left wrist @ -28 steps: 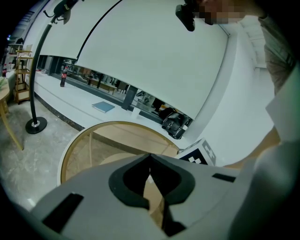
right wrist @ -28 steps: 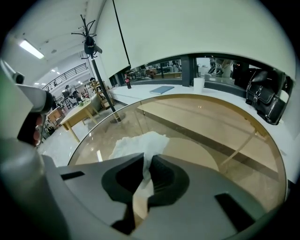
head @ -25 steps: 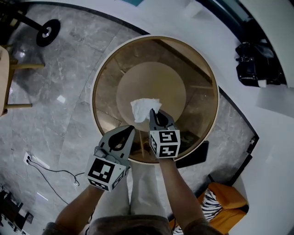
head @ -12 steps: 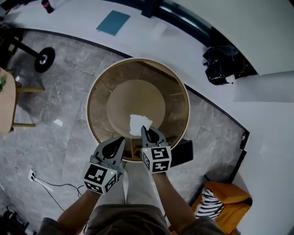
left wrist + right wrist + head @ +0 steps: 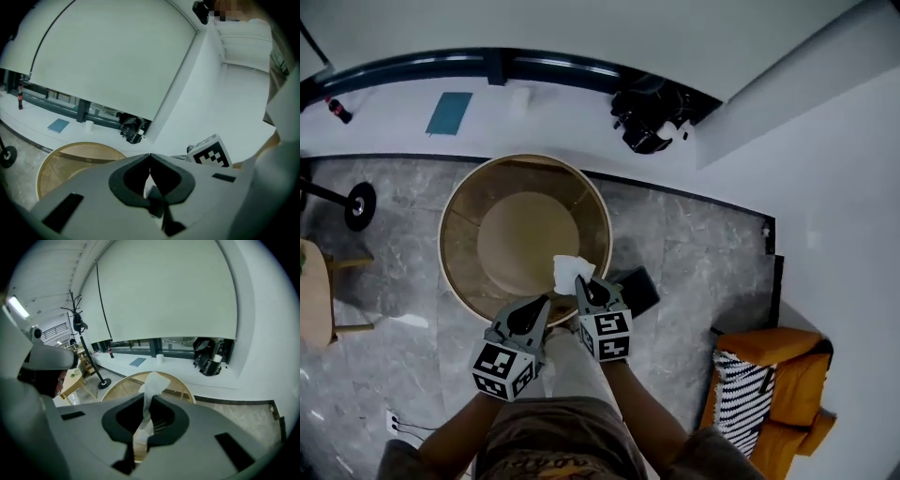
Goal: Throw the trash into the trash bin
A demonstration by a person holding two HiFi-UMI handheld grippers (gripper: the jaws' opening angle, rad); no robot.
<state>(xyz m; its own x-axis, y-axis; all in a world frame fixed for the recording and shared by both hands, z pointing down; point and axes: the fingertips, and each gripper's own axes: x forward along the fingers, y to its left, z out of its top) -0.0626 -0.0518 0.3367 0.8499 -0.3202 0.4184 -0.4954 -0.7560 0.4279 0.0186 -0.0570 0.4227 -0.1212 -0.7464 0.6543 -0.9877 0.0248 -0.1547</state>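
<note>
two jaws of the right gripper (image 5: pixel 580 281) pinch the tissue (image 5: pixel 569 271) at one edge; judged soft, light and easily torn, it sticks out ahead. left gripper (image 5: pixel 543 304) closed, empty.

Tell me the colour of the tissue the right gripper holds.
White crumpled paper tissue; clearest in head view.

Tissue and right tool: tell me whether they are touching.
Touching. The right gripper view shows the shut jaws of the right tool pinching the tissue, whose top sticks out beyond them.
</note>
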